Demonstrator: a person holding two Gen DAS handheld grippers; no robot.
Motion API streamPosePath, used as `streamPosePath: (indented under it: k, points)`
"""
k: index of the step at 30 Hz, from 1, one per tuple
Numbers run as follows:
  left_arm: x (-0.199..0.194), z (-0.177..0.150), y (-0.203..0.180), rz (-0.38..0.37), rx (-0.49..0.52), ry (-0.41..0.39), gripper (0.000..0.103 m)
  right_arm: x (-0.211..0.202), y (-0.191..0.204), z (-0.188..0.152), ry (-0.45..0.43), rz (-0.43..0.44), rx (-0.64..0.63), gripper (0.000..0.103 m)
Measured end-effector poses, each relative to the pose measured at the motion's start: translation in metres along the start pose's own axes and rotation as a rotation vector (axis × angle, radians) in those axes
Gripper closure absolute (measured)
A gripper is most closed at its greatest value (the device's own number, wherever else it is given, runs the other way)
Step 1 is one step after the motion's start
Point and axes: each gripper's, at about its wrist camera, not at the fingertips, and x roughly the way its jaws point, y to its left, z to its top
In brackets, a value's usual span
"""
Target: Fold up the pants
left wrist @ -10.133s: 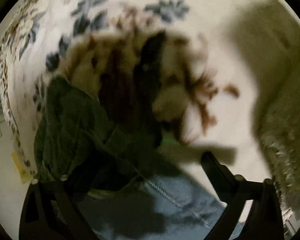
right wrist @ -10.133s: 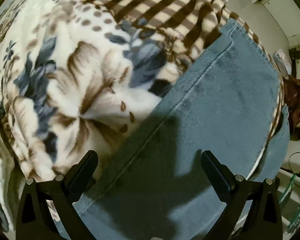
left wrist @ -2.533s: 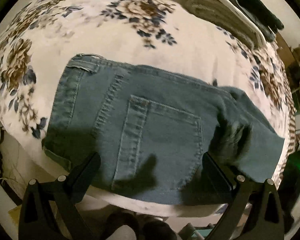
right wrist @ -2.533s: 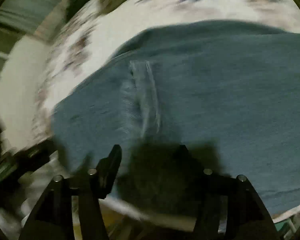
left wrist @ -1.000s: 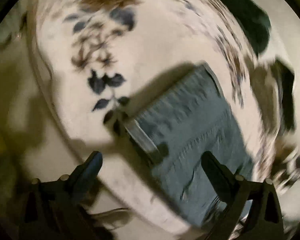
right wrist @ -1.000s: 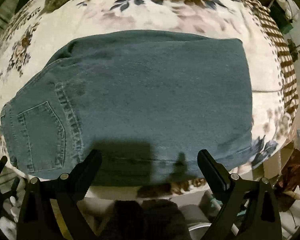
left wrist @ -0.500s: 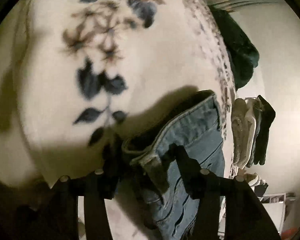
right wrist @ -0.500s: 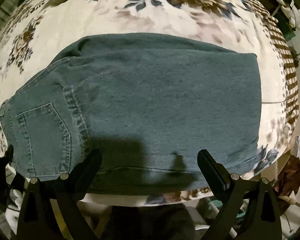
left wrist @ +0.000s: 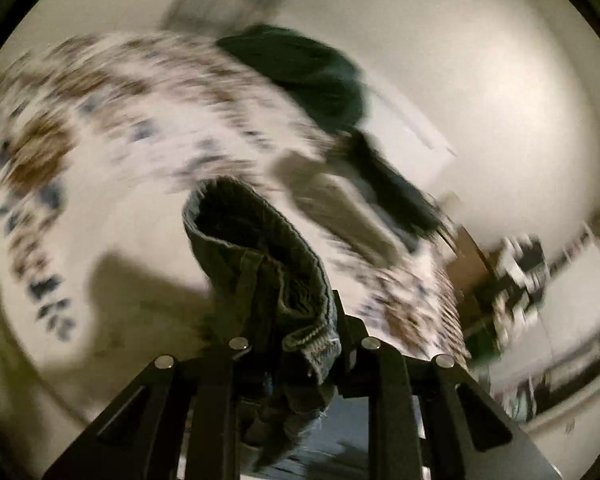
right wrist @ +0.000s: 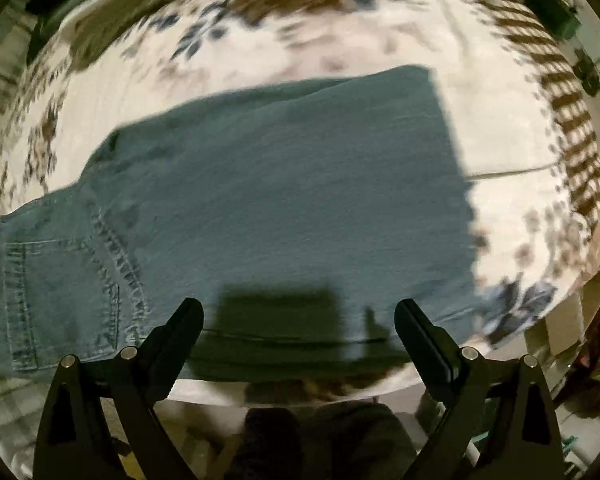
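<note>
Left gripper [left wrist: 290,344]: jaws drawn close together, clamped on a bunched fold of the pants' waistband [left wrist: 260,264]. The denim stands up between the fingers in a loop, raised off the floral blanket [left wrist: 100,128]. The frayed hem edge hangs just at the right finger. The view is heavily motion-blurred. Beyond the raised denim, at the blanket's far edge, lies a dark green garment [left wrist: 300,68]; next to it there are pale folded items, too blurred to identify.

Right gripper [right wrist: 299,320]: jaws spread wide, nothing between them. It hovers over the near edge of the pants [right wrist: 280,192], with its shadow falling on the denim between the fingers.

Pants: spread flat across the floral blanket [right wrist: 340,16], folded lengthwise. The back pocket [right wrist: 60,292] faces up at the left end, and the leg end is squared off toward the blanket's brown-striped border [right wrist: 572,120]. The near long edge lies close to the blanket's front edge.
</note>
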Motion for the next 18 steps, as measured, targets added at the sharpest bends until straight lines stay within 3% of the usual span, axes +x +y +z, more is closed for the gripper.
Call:
streamPosePath:
  k: [5, 8, 11, 15, 18]
  points:
    - [0.033, -0.037, -0.109, -0.139, 0.151, 0.096, 0.086, -0.032, -0.077, -0.002, -0.039, 0.005, 0.109, 0.005]
    - [0.072, -0.082, -0.169, -0.220, 0.221, 0.200, 0.086, -0.038, -0.143, -0.005, -0.049, -0.018, 0.182, 0.005]
    - [0.113, -0.131, -0.206, -0.256, 0.268, 0.308, 0.086, -0.041, -0.198, -0.012, -0.045, -0.043, 0.261, 0.005]
    - [0.159, -0.192, -0.235, -0.250, 0.359, 0.464, 0.085, -0.038, -0.256, -0.019, -0.027, -0.053, 0.332, 0.005]
    - [0.184, -0.222, -0.246, -0.182, 0.399, 0.643, 0.076, -0.033, -0.273, -0.018, -0.010, -0.022, 0.339, 0.005]
